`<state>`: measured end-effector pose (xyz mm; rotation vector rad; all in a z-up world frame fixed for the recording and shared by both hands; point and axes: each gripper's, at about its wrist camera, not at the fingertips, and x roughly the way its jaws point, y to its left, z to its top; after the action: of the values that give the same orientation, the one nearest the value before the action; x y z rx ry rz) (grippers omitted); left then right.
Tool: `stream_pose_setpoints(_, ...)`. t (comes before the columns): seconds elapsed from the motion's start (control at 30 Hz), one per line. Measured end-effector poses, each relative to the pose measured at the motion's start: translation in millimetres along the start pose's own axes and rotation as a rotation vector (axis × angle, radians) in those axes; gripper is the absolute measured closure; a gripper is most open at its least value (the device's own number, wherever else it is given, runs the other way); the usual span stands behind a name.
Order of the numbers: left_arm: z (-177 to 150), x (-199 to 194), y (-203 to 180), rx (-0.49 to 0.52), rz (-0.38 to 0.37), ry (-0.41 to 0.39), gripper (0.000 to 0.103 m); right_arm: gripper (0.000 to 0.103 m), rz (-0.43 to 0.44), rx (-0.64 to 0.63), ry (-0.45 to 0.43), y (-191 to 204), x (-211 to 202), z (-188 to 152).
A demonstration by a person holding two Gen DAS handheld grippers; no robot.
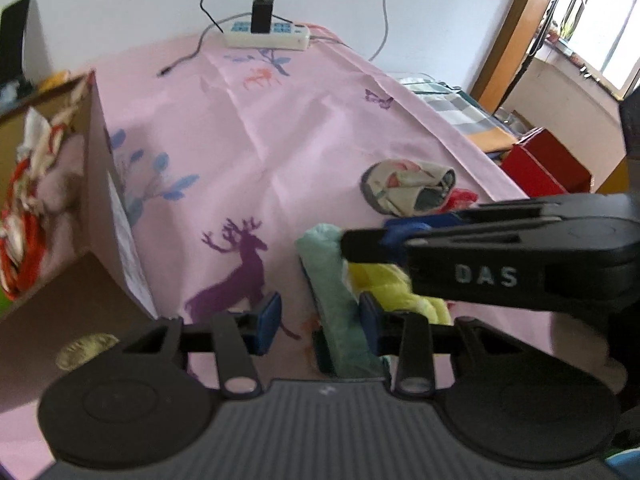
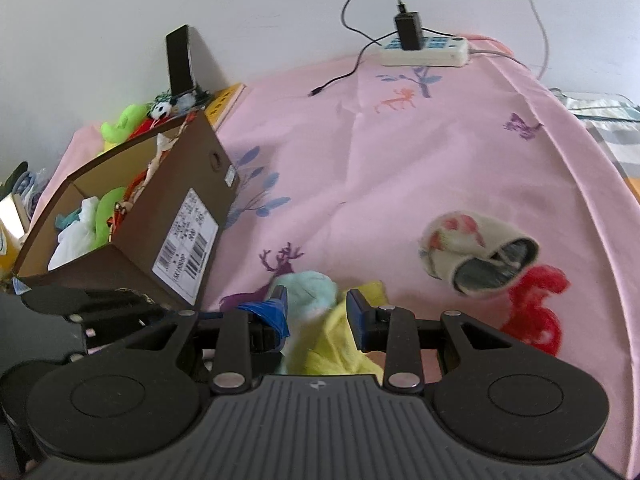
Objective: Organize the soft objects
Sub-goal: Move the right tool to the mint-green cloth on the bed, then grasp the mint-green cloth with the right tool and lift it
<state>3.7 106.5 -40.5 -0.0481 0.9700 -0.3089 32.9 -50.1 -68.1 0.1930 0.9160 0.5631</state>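
While both tongs meet right of the box (image 2: 132, 216), left tongs (image 1: 320, 320) gape around a teal cloth (image 1: 340, 304), unpinched; right tongs (image 2: 316, 312) pinch yellow cloth (image 2: 340, 344). Light, floppy: grab bunched folds.

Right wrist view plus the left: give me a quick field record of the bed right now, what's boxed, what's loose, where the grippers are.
surface: pink sheet
box: brown cardboard box, open, soft items inside
loose: mint cloth and yellow cloth together; patterned sock; red item beside the sock
left gripper: mint cloth between the fingers, grip unclear
right gripper: over both cloths, grip unclear
far end: power strip
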Motion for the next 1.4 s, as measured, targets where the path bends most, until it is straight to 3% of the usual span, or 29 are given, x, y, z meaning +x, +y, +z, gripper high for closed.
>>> stream_pose_setpoints(0.13,-4.5,6.6,3.6,-0.027,-0.046,0.01,0.065,0.087,0.021,0.002,0.014,3.0,4.7,2.5)
stream_pose_setpoints(0.17,-4.7,6.2,5.4,-0.04,-0.06,0.002,0.068,0.087,0.031,0.003,0.019,3.2,5.5,3.0)
stream_pose_setpoints(0.23,-3.6,8.5,8.9,-0.065,-0.085,0.0,0.084,0.087,0.053,0.007,0.04,4.0,8.6,3.8)
stream_pose_setpoints(0.33,-4.4,13.8,9.4,-0.068,-0.077,0.012,0.092,0.087,0.064,0.009,0.072,6.8,14.3,3.6)
stream_pose_setpoints(0.53,-8.4,3.2,14.8,-0.068,-0.072,-0.007,0.096,0.086,0.137,0.039,0.135,13.9,22.4,0.6)
stream_pose_setpoints(0.87,-29.6,-19.7,39.4,-0.109,0.0,-0.012,0.096,0.086,0.282,0.081,0.209,38.6,37.5,-1.6)
stream_pose_setpoints(0.93,-34.3,-19.2,47.4,-0.13,0.023,0.0,0.096,0.086,0.273,0.044,0.191,45.4,34.9,-1.4)
stream_pose_setpoints(1.07,-40.5,-18.9,58.0,-0.164,0.021,0.012,0.096,0.086,0.177,-0.023,0.111,48.5,25.9,2.4)
stream_pose_setpoints(1.2,-41.4,-17.1,54.5,-0.14,0.005,0.019,0.096,0.086,0.11,-0.011,0.168,42.8,36.6,3.3)
stream_pose_setpoints(1.3,-40.7,-14.1,50.1,-0.111,0.005,0.017,0.092,0.086,0.061,-0.012,0.189,45.4,41.9,0.0)
stream_pose_setpoints(1.4,-39.5,-14.2,47.1,-0.091,0.019,-0.001,0.055,0.086,0.029,-0.034,0.217,50.7,48.0,-3.6)
